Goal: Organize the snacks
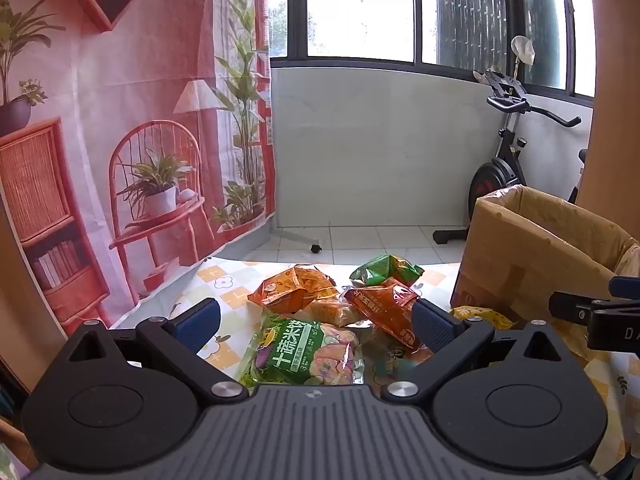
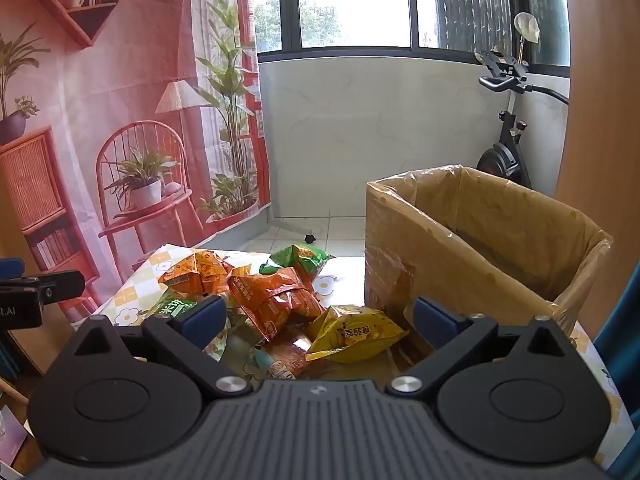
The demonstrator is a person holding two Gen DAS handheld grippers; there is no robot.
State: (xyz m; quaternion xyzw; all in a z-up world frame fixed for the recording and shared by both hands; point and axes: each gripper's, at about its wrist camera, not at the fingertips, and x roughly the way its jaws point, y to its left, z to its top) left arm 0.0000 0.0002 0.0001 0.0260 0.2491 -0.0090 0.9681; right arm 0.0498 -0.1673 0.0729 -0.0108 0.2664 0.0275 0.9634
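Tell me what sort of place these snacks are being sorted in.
Probably a room or enclosed balcony at home, set up for recording: a black exercise bike stands on the white tiled floor under large dark-framed windows, and a printed pink backdrop cloth showing furniture hangs beside the table.

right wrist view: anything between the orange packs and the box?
Yes. A yellow pack lies between the orange pack and the box, up against the box's base. Clearest in the right wrist view; in the left, only its edge shows.
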